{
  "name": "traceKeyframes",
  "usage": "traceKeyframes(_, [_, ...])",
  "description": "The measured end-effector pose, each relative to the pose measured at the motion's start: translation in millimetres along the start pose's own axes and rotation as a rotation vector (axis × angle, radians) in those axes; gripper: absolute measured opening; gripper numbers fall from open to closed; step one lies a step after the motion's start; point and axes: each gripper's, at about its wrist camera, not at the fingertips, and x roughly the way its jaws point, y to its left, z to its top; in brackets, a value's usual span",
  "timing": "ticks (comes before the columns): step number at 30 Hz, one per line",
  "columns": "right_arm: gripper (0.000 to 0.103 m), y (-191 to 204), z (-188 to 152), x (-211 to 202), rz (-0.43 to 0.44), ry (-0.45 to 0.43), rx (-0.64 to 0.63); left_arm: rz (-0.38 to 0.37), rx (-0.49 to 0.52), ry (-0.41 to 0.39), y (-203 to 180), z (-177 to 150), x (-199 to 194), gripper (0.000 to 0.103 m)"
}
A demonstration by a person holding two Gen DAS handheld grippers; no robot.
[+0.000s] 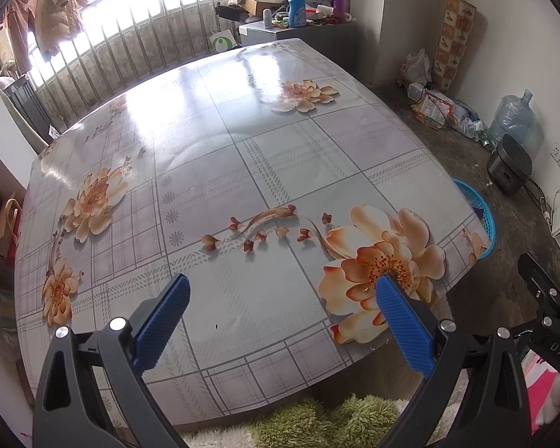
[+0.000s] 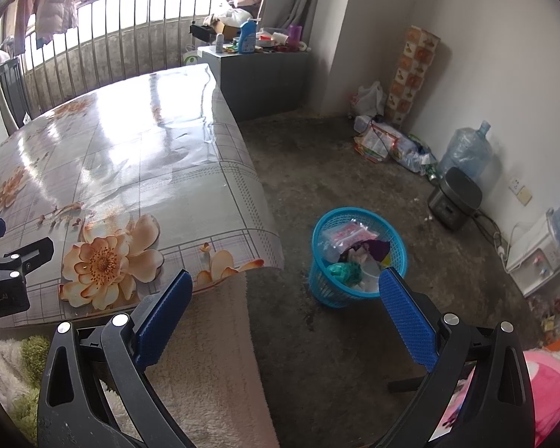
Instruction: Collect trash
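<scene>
Both pairs of jaws stand wide apart and grip nothing: the left gripper (image 1: 282, 285) hangs over the near edge of the flowered table (image 1: 212, 156), and the right gripper (image 2: 282, 280) points past the table's corner toward the floor; the trash sits in the blue mesh basket (image 2: 326, 283) on the concrete floor just beside that corner, a clear printed bag (image 2: 345, 233), a purple scrap (image 2: 378, 249), a crumpled green wad (image 2: 342, 272) and pale wrappers heaped to about the rim; the tabletop shows no loose litter in either view, so the collecting looks largely done; the risk I judge from here is a careless sweep of the right gripper nudging the light basket and tipping it, or the topmost bag sliding out; the hanging flap of glossy tablecloth (image 2: 242, 201) near the basket could snag a finger; further out, a pile of packets and bags (image 2: 388, 143) lies along the wall, with a water jug (image 2: 464, 151) and a dark rice cooker (image 2: 455, 196) near it; these crowd the far wall, well apart from the basket.
</scene>
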Motion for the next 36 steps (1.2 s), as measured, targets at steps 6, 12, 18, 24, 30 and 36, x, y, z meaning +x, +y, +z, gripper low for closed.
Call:
traceKeyframes(6, [0.096,0,-1,0,0.005,-0.003,0.003,0.005,0.007,0.006,-3,-1,-2,0.098])
traceKeyframes(12, [0.096,-6,-3,0,0.003,-0.007,0.023,0.011,0.016,0.009,-4,0,-3,0.098])
traceKeyframes(18, [0.096,-9,-3,1,0.004,-0.007,0.027,0.015,0.025,0.012,-7,0,-4,0.098])
traceKeyframes(24, [0.096,-12,-4,0,0.003,-0.007,0.036,0.017,0.03,0.013,-7,2,-4,0.098])
traceKeyframes(30, [0.096,-12,-5,0,0.003,-0.008,0.038,0.016,0.031,0.013,-8,2,-4,0.098])
traceKeyframes(36, [0.096,-13,-5,0,0.004,-0.009,0.038,0.017,0.032,0.011,-7,1,-4,0.098])
